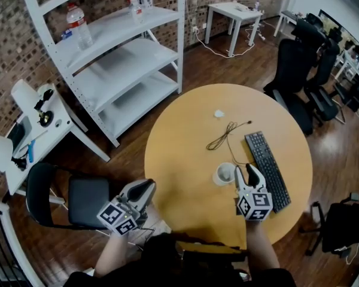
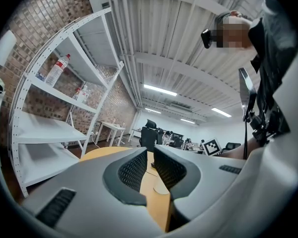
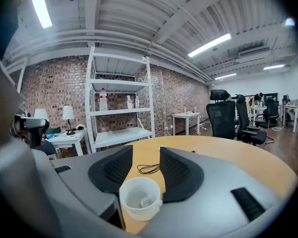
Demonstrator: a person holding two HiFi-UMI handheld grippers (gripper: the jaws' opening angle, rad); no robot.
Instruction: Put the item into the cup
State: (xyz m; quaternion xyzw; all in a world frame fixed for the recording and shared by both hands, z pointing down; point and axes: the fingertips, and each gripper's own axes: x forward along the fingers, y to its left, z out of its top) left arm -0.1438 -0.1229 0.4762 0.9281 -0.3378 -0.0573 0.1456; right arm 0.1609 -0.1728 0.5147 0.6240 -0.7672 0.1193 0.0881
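Right gripper (image 1: 248,174) jaws are held apart just beside a white cup (image 3: 139,213). A small item (image 3: 145,201) is seen inside it

One round table (image 1: 185,160), one cup (image 1: 225,173), one keyboard (image 1: 267,169), one loose cable (image 1: 224,135), one white shelf unit (image 1: 119,58), three bottles (image 1: 79,26), two grippers: left gripper (image 1: 146,188), right gripper (image 1: 247,171)
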